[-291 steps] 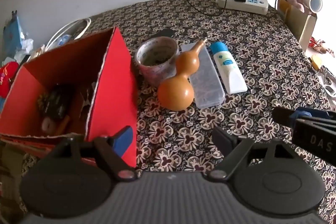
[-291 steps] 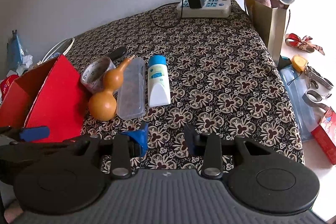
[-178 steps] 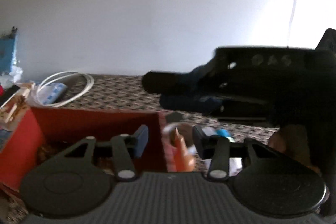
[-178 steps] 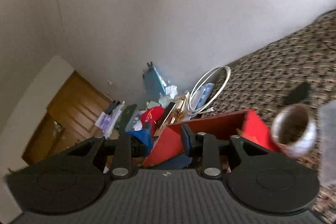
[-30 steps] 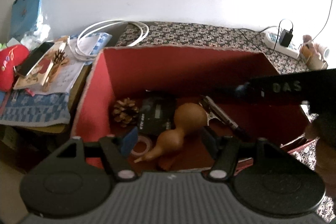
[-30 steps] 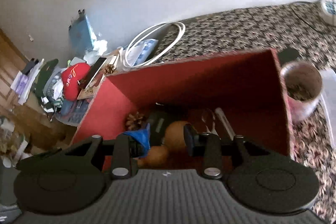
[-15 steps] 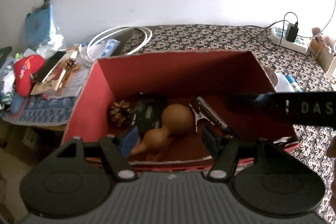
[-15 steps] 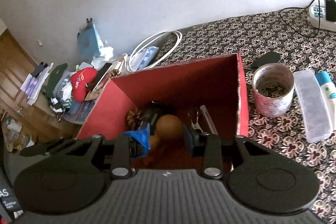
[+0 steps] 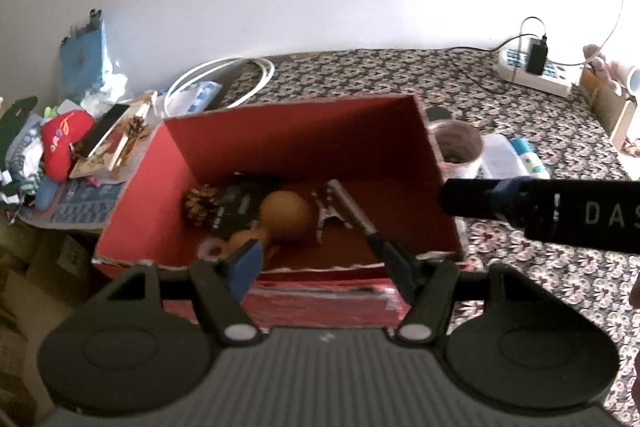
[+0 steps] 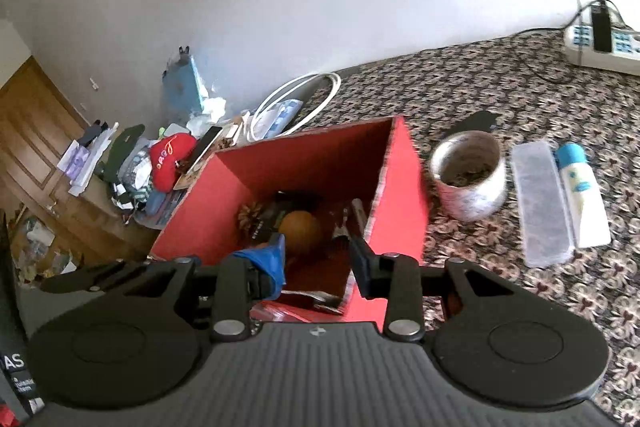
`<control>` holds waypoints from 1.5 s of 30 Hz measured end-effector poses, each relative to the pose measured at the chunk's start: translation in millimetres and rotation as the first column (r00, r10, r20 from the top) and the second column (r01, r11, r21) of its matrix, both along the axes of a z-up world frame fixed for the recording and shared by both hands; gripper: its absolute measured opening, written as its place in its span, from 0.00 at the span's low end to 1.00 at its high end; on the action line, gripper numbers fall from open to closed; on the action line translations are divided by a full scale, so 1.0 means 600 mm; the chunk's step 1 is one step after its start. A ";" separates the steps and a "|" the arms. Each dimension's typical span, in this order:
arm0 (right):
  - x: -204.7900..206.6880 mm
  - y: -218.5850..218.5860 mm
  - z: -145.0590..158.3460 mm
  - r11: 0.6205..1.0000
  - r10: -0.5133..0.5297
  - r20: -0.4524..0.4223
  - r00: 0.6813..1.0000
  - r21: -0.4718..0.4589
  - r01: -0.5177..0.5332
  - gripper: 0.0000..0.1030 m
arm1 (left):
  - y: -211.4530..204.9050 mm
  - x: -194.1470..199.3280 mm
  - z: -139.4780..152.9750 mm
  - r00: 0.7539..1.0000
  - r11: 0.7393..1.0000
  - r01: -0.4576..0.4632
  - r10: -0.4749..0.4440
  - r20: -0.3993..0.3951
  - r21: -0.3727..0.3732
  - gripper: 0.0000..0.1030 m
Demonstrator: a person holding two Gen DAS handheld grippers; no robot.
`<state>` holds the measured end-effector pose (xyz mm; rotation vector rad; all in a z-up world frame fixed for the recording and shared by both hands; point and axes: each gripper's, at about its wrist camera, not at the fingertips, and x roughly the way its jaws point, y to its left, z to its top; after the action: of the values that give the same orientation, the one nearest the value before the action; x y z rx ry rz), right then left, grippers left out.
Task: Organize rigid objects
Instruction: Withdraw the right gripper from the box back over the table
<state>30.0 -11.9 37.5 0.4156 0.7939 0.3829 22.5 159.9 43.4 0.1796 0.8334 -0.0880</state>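
A red cardboard box (image 9: 304,135) stands open on the patterned table. Inside lie an orange gourd (image 9: 280,223), a pine cone (image 9: 200,201), a black packet (image 9: 240,205), a tape ring (image 9: 214,249) and a metal clip with a pen (image 9: 340,207). My left gripper (image 9: 322,265) is open and empty, hovering over the box's near rim. My right gripper (image 10: 316,259) is also open and empty, above the near right corner of the box (image 10: 400,211), with the gourd (image 10: 300,227) beyond it. In the left wrist view, the right gripper (image 9: 472,203) crosses from the right.
Right of the box stand a cup (image 10: 468,175), a clear case (image 10: 540,199) and a white tube with a blue cap (image 10: 580,195). A power strip (image 9: 534,69) lies at the far edge. A white cable coil (image 9: 224,79) and a red cushion (image 9: 64,143) sit left.
Both grippers have drawn back and upward from the box, so more of the table to the right shows. The gourd stays lying in the box. Neither gripper's opening has changed.
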 end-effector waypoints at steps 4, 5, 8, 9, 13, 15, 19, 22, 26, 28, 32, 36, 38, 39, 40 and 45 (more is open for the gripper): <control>-0.012 -0.032 -0.001 1.000 -0.018 -0.006 1.000 -0.005 0.018 0.19 | -0.036 -0.011 0.004 1.000 1.000 0.024 -0.024 0.005 0.004 0.65; -0.017 -0.041 0.000 1.000 -0.025 -0.005 1.000 -0.005 0.025 0.19 | -0.046 -0.013 0.005 0.999 0.999 0.033 -0.033 0.005 0.003 0.65; -0.028 -0.065 -0.001 0.999 -0.044 -0.004 0.999 -0.008 0.044 0.19 | -0.075 -0.019 0.006 0.998 0.998 0.059 -0.059 0.003 0.006 0.65; -0.032 -0.074 -0.002 0.999 -0.053 -0.003 0.999 -0.007 0.053 0.19 | -0.084 -0.021 0.005 0.998 0.998 0.068 -0.068 0.002 0.007 0.65; -0.046 -0.109 -0.008 0.996 -0.089 -0.014 0.996 0.005 0.089 0.19 | -0.121 -0.027 0.002 0.995 0.995 0.100 -0.100 -0.007 0.014 0.65; -0.049 -0.124 -0.012 0.995 -0.104 -0.022 0.994 0.007 0.104 0.19 | -0.140 -0.029 0.000 0.993 0.993 0.117 -0.117 -0.013 0.014 0.65; -0.059 -0.154 -0.022 0.991 -0.135 -0.042 0.990 0.009 0.136 0.19 | -0.172 -0.034 -0.007 0.988 0.988 0.154 -0.153 -0.021 0.018 0.65; -0.067 -0.174 -0.030 0.987 -0.158 -0.055 0.986 0.016 0.159 0.19 | -0.193 -0.034 -0.015 0.985 0.985 0.169 -0.168 -0.041 0.018 0.65; -0.077 -0.199 -0.040 0.984 -0.178 -0.070 0.982 0.019 0.180 0.19 | -0.219 -0.034 -0.027 0.981 0.982 0.185 -0.184 -0.062 0.022 0.65; -0.079 -0.208 -0.044 0.983 -0.183 -0.075 0.980 0.014 0.185 0.19 | -0.231 -0.035 -0.033 0.978 0.980 0.197 -0.195 -0.074 0.026 0.65; -0.086 -0.227 -0.055 0.980 -0.197 -0.088 0.976 0.007 0.199 0.19 | -0.254 -0.034 -0.049 0.974 0.977 0.210 -0.206 -0.099 0.031 0.65; -0.089 -0.247 -0.068 0.978 -0.206 -0.111 0.972 0.008 0.208 0.19 | -0.268 -0.034 -0.067 0.969 0.975 0.220 -0.215 -0.124 0.034 0.65; -0.091 -0.254 -0.076 0.978 -0.206 -0.125 0.970 0.010 0.209 0.19 | -0.272 -0.034 -0.077 0.966 0.974 0.224 -0.217 -0.139 0.034 0.65; -0.091 -0.256 -0.078 0.978 -0.206 -0.130 0.970 0.010 0.209 0.19 | -0.275 -0.034 -0.081 0.965 0.974 0.226 -0.219 -0.144 0.034 0.65; -0.091 -0.258 -0.082 0.978 -0.206 -0.135 0.969 0.009 0.209 0.19 | -0.278 -0.034 -0.087 0.964 0.973 0.228 -0.221 -0.148 0.033 0.65; -0.090 -0.269 -0.105 0.975 -0.219 -0.172 0.960 0.007 0.223 0.19 | -0.280 -0.033 -0.111 0.957 0.970 0.244 -0.239 -0.166 0.015 0.65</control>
<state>-23.9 -173.0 -25.5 0.5616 0.8995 0.1501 2.9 -8.3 -23.2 0.3106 0.9743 -0.3218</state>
